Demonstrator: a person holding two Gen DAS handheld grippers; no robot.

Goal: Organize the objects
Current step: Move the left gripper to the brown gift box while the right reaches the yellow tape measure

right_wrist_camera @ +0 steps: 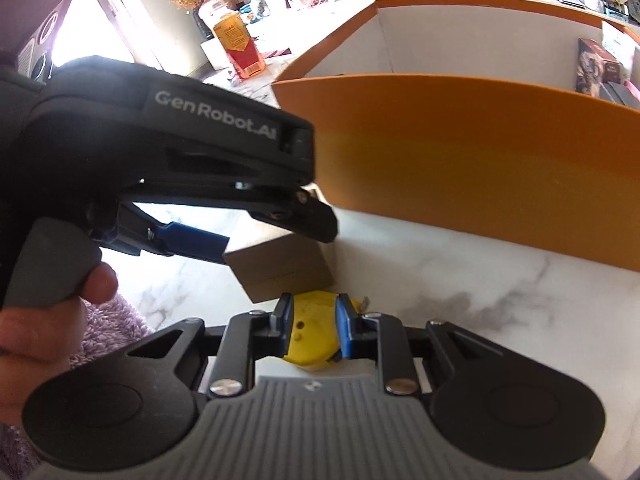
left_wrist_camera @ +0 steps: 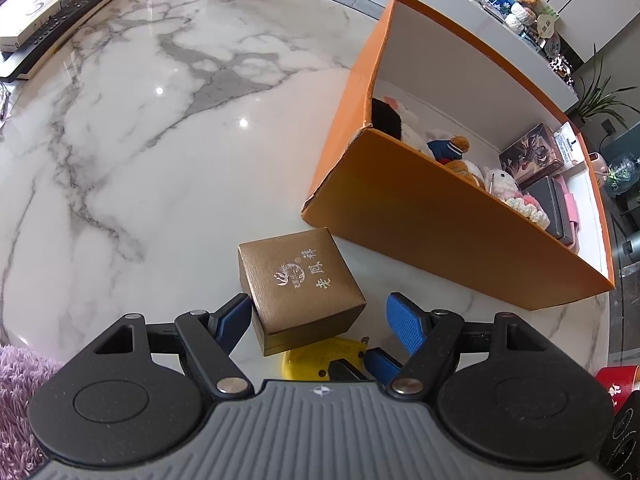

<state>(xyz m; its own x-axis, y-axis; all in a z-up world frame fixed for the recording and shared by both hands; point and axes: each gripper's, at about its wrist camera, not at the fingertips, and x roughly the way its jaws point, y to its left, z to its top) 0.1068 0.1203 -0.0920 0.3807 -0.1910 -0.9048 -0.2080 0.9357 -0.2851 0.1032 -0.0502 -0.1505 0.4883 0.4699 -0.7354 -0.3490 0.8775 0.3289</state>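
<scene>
Straddling the brown gift box (left_wrist_camera: pixel 301 292) on the marble counter (left_wrist_camera: pixel 160 160), left hand-held gripper (left_wrist_camera: pixel 320 316) stands released; right hand-held gripper (right_wrist_camera: pixel 312 330) clenches a yellow object (right_wrist_camera: pixel 310 344) just beside it, orange storage box (left_wrist_camera: pixel 440 232) up-right.

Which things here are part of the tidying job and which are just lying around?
Part of the job:
- gold box, between the open left tongs
- yellow object, gripped by the right tongs
- orange box, already holding plush toys

Just lying about:
- remote control
- orange-red carton
- purple rug
- potted plant
</scene>
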